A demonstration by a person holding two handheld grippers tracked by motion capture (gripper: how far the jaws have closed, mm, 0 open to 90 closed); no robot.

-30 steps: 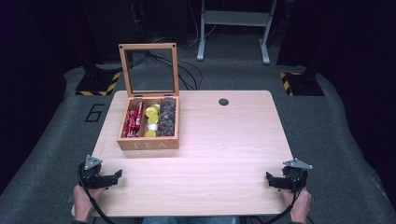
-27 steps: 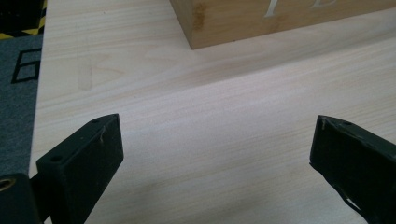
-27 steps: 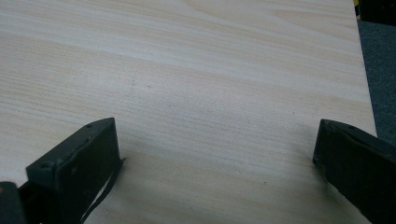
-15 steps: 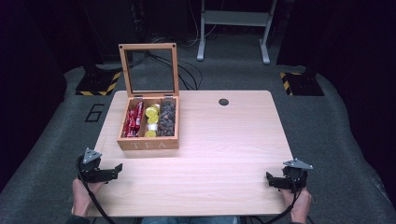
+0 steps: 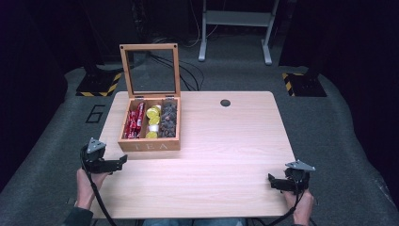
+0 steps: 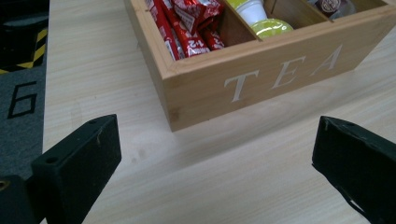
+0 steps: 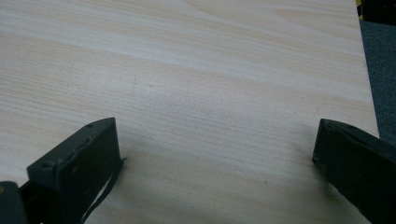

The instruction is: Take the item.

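A wooden box marked TEA (image 5: 148, 146) (image 6: 275, 84) stands on the left half of the table with its glass lid (image 5: 150, 69) raised. Red packets (image 5: 134, 121) (image 6: 187, 28) fill its left compartment, yellow-green pods (image 5: 152, 114) (image 6: 268, 28) the middle one, dark packets (image 5: 168, 121) the right one. My left gripper (image 5: 123, 161) (image 6: 215, 163) hovers open just off the box's front left corner, jaws wide apart and empty. My right gripper (image 5: 270, 181) (image 7: 215, 163) is open and empty above bare wood near the front right corner.
A round cable hole (image 5: 225, 102) sits in the table (image 5: 226, 150) near the far edge. Grey floor surrounds the table, with a painted 6 (image 5: 95, 113) at left, yellow-black striped blocks (image 5: 99, 84) and a metal stand (image 5: 235, 21) behind.
My left gripper has moved forward and up toward the box's front left corner. The right gripper has stayed in place.
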